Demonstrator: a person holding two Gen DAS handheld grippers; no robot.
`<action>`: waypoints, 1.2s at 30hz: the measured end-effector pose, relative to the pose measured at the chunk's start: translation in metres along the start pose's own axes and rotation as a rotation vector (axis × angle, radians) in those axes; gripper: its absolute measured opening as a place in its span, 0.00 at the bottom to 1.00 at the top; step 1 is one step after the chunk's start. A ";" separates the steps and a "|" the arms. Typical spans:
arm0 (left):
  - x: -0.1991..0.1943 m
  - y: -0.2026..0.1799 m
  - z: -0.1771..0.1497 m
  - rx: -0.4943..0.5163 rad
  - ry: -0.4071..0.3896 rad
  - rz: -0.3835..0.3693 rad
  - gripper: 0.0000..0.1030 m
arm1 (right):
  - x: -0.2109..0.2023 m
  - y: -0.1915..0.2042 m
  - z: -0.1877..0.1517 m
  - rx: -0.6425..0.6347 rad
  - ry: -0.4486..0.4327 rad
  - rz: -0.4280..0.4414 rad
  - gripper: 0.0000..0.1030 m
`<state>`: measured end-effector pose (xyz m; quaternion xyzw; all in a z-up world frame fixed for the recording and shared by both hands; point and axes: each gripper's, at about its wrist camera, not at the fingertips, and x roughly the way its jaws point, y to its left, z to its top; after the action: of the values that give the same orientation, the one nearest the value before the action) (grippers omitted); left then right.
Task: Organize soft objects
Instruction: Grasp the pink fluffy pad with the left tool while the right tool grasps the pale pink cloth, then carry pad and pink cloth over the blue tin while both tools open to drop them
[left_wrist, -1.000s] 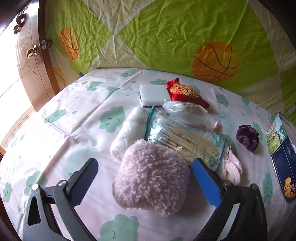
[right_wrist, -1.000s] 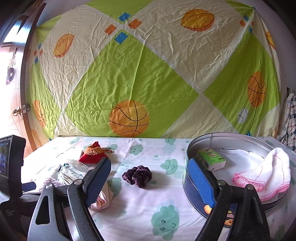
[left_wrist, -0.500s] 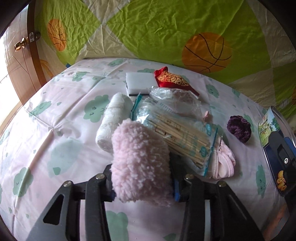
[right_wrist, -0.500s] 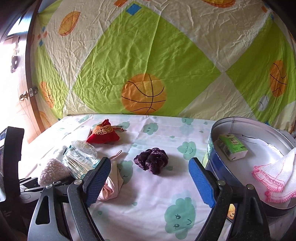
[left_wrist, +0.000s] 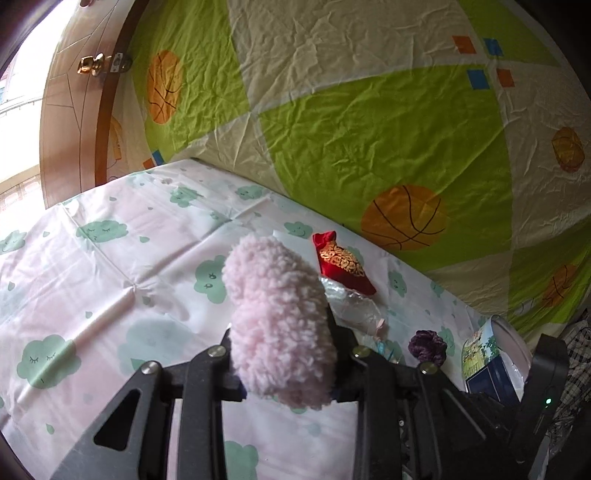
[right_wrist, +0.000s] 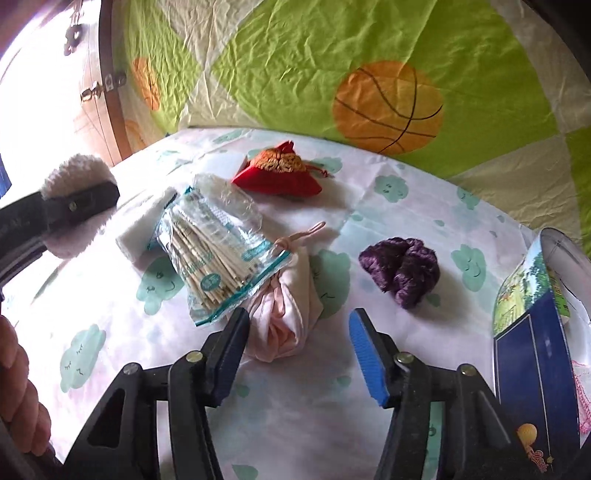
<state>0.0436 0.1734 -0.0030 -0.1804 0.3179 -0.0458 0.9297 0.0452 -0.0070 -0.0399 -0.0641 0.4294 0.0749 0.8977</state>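
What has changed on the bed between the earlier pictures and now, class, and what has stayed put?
The left gripper closed on the pink fluffy item and lifted it off the bed sheet. The right gripper dipped toward the pink cloth bundle, jaws closing, gripping nothing yet. The red pouch, stick packet, purple scrunchie and tin stayed put.

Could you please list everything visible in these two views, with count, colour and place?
Fluffy pouch: one, pale pink, held in the left claw.
Drawstring pouch: one, red with gold, far side of the bed.
Stick packet: one, clear with teal trim, centre.
Cloth bundle: one, pale pink, partly under the packet.
Scrunchie: one, dark purple, right of the bundle.
Folded cloth: one, white, left of the packet.
Tin: one, blue, right edge.
Left claw: black, shut.
Right claw: black, blue pads, closing around the bundle's near end.
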 end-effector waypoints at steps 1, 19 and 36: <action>-0.002 0.000 0.001 -0.005 -0.015 -0.012 0.29 | 0.003 0.001 0.001 -0.004 0.011 -0.001 0.53; -0.007 0.001 0.004 -0.001 -0.056 -0.056 0.33 | -0.061 -0.038 -0.030 0.145 -0.230 0.176 0.07; -0.008 -0.027 -0.008 0.098 -0.084 -0.051 0.33 | -0.123 -0.054 -0.045 0.171 -0.500 0.167 0.07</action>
<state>0.0336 0.1471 0.0058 -0.1446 0.2713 -0.0774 0.9484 -0.0550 -0.0780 0.0305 0.0682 0.2030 0.1254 0.9687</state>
